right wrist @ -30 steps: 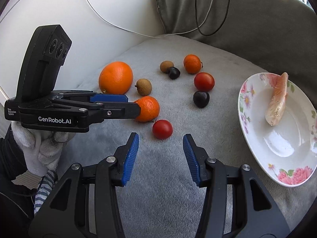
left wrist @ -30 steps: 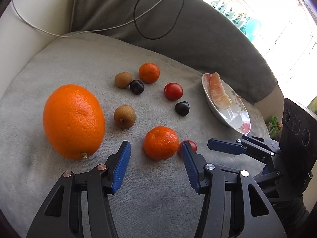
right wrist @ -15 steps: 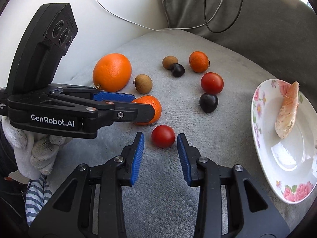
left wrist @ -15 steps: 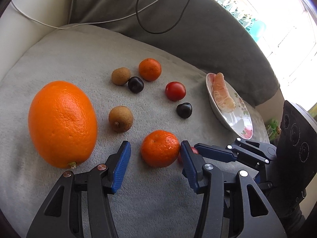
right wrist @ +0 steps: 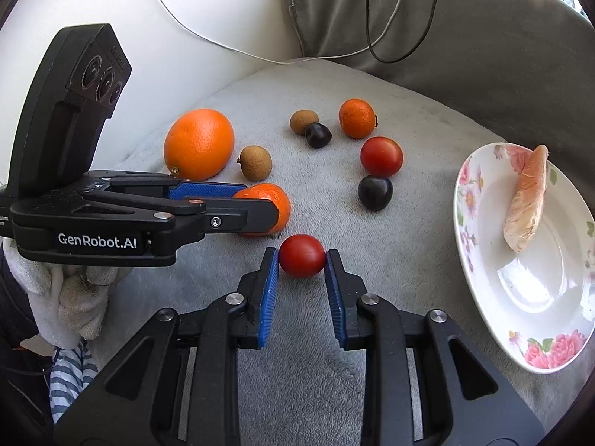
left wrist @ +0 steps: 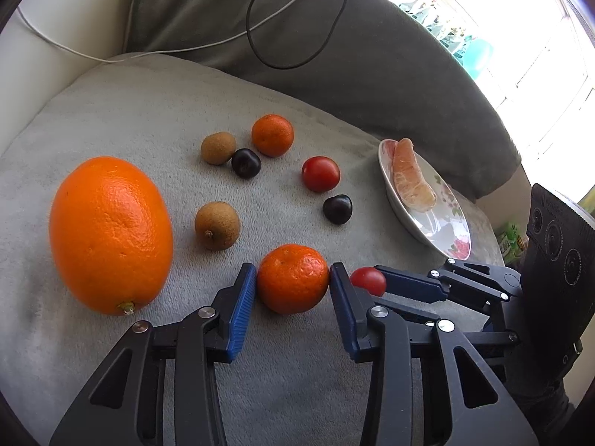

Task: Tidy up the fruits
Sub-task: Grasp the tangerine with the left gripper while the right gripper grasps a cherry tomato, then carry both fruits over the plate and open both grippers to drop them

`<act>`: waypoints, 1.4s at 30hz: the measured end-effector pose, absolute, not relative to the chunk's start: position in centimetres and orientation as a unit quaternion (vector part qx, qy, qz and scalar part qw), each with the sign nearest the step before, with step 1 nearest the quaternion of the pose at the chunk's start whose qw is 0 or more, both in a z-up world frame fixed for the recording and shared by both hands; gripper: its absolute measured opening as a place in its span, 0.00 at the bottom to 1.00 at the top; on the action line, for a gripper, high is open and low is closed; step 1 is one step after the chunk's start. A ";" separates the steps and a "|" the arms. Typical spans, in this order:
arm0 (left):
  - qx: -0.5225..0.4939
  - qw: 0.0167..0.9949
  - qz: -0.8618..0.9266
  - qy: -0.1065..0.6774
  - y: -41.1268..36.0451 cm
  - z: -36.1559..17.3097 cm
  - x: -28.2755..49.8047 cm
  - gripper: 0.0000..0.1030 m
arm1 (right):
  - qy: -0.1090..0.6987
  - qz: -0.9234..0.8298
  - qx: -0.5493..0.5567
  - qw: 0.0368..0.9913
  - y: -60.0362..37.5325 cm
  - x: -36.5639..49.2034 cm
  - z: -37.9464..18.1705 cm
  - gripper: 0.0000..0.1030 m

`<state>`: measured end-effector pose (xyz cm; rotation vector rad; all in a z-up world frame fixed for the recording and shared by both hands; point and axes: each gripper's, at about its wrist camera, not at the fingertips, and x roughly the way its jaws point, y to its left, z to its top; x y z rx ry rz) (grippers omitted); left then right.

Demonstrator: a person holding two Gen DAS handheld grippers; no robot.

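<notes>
On the grey plush cushion, my left gripper (left wrist: 292, 269) has its jaws closing on a mandarin (left wrist: 292, 278), and both blue pads touch its sides. The jaws of my right gripper (right wrist: 302, 252) are closing on a small red tomato (right wrist: 302, 255), and both pads press against it. The two grippers lie side by side, the tomato (left wrist: 368, 280) just right of the mandarin. Farther back lie a big orange (left wrist: 111, 234), two kiwis (left wrist: 217, 225), two dark plums (left wrist: 337, 209), a larger tomato (left wrist: 320, 173) and a second mandarin (left wrist: 272, 135). A floral plate (left wrist: 435, 223) at the right holds a peeled citrus segment (left wrist: 411, 182).
A dark grey backrest (left wrist: 372, 59) rises behind the cushion, with a black cable (left wrist: 260, 55) and a white cable (left wrist: 74, 46) draped over it. A white wall (right wrist: 167, 18) stands at the left. A gloved hand (right wrist: 67, 297) holds the left gripper.
Both grippers slid forward over the cushion and narrowed. The left pads now touch the near mandarin, and the right pads now touch the small tomato.
</notes>
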<state>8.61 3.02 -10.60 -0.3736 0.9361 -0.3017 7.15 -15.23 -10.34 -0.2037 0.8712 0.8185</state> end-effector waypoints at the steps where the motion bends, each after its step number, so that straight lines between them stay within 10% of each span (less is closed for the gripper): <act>1: -0.179 0.865 -0.144 0.445 3.1 -10.5 8.5 0.38 | 0.407 0.383 -0.090 0.825 -15.7 7.1 -10.0 0.26; 42: -0.079 0.894 -0.223 0.379 -11.8 -7.2 10.9 0.38 | 0.361 0.176 0.047 0.915 -33.3 12.4 -7.1 0.26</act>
